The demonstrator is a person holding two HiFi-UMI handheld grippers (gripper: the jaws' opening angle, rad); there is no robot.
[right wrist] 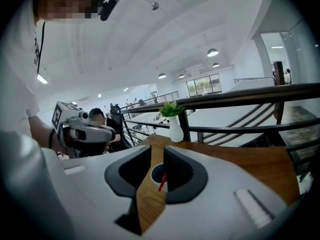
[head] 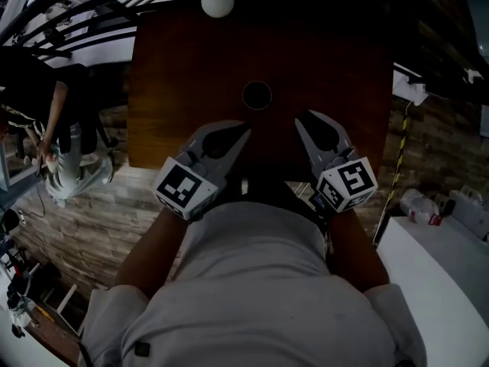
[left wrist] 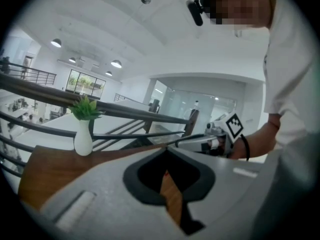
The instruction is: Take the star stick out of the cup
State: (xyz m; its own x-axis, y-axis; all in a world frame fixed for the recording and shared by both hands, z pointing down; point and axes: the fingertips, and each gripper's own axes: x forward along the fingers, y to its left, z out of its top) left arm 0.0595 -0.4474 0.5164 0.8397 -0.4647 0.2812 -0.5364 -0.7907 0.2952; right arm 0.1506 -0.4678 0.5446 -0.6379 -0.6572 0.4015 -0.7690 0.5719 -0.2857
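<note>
A dark cup [head: 257, 95] stands near the middle of the brown wooden table [head: 176, 67]. In the right gripper view the cup [right wrist: 158, 175] has a white wall, and a red stick [right wrist: 162, 182] leans in it. The stick's star end is not visible. My left gripper [head: 243, 128] hovers at the table's near edge, left of the cup, tips together and empty. My right gripper [head: 300, 119] hovers right of the cup. It [right wrist: 157, 149] points at the cup with a narrow gap between its jaws. In the left gripper view the jaws [left wrist: 167, 151] hide the cup.
A white vase [head: 218, 2] with a green plant [right wrist: 171, 109] stands at the table's far edge, by a dark railing [right wrist: 240, 96]. A person sits on a chair [head: 61, 144] to the left. A white counter [head: 443, 258] and a bottle [head: 419, 205] lie to the right.
</note>
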